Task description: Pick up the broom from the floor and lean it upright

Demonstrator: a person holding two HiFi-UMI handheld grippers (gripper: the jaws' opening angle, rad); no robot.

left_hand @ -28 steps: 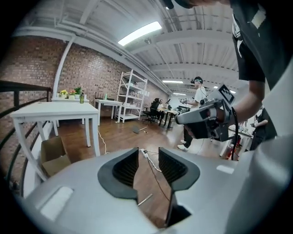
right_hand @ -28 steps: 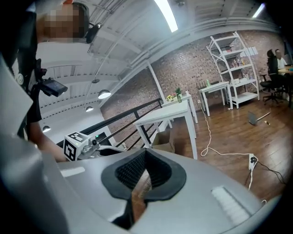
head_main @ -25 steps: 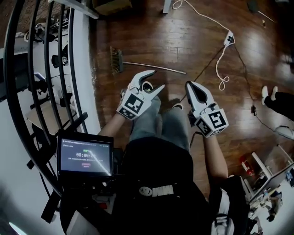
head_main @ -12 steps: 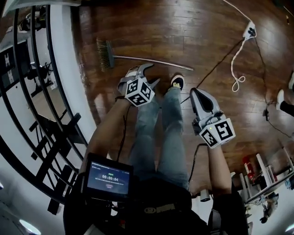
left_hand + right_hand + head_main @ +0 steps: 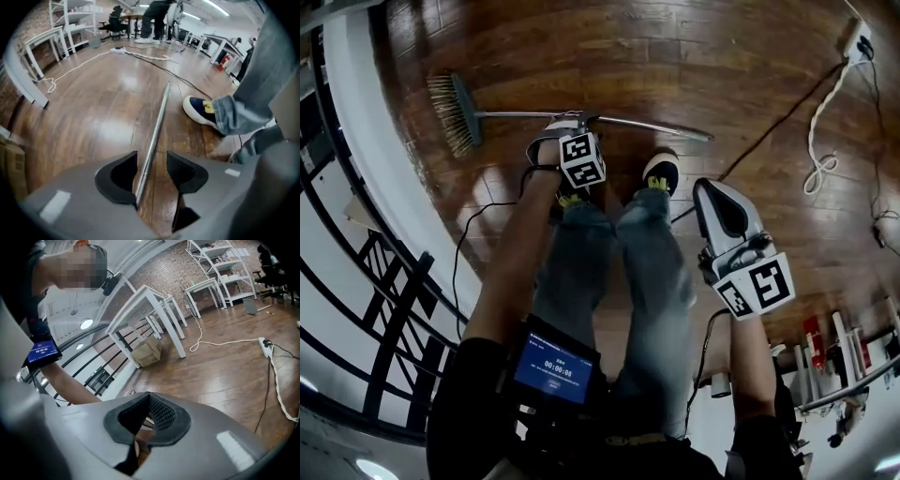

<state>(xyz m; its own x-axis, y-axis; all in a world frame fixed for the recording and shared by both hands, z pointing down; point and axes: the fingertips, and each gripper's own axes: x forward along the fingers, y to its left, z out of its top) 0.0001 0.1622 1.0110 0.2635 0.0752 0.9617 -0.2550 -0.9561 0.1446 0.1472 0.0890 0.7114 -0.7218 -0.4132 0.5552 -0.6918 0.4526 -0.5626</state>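
The broom (image 5: 581, 118) is seen lying flat on the wooden floor (image 5: 675, 56), its bristle head (image 5: 455, 112) turned toward the black railing (image 5: 389, 281) at the left of the head view and its metal handle (image 5: 157, 122) stretched to the right, past the toe of a dark shoe (image 5: 661, 172).

The left gripper (image 5: 570, 127) is lowered over the handle near its middle. In the left gripper view the gripper (image 5: 152, 159) is shown with its jaws parted; the shaft runs between them (nearer the left pad than the right) and is not clamped.

The right gripper (image 5: 701, 186) is held apart from the broom, above the floor beside the jeans-clad legs (image 5: 656, 262). In its own view the right gripper (image 5: 149, 397) is shown with the pads drawn together at the tips, and nothing is gripped between them.

A white cable (image 5: 820, 122) and a power strip (image 5: 862, 37) are spread across the boards at the upper right of the head view. A small lit screen (image 5: 553, 366) is worn at the person's front. A cardboard box (image 5: 147, 352) is set under a white table (image 5: 145, 298) in the right gripper view.
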